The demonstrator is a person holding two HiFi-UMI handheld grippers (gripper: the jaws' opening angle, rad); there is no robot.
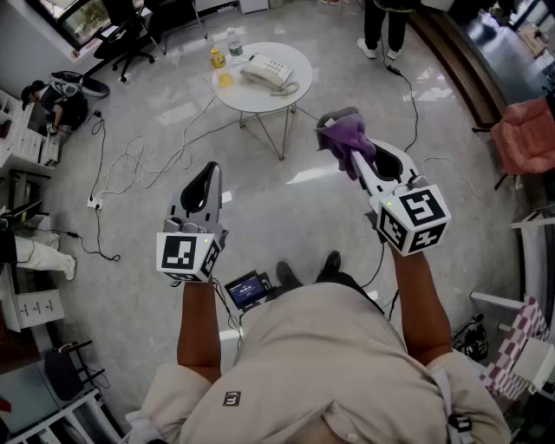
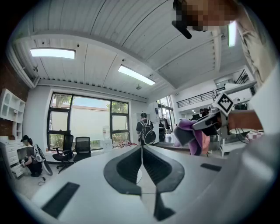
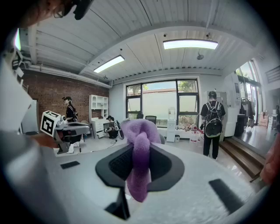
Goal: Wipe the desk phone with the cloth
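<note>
The white desk phone (image 1: 269,72) lies on a small round white table (image 1: 295,59) some way ahead of me on the floor. My right gripper (image 1: 350,149) is held in the air, short of the table, and is shut on a bunched purple cloth (image 1: 341,137). In the right gripper view the cloth (image 3: 139,162) hangs out between the closed jaws. My left gripper (image 1: 206,180) is raised at the left, shut with nothing in it; its jaws (image 2: 142,151) meet in a thin line. From the left gripper view the cloth (image 2: 190,136) shows off to the right.
Two bottles (image 1: 232,48) and a yellow item (image 1: 217,59) share the table with the phone. Loose cables (image 1: 139,169) run over the floor at the left. A person stands beyond the table (image 1: 381,26), an office chair (image 1: 130,30) at top left, a pink chair (image 1: 525,134) at right.
</note>
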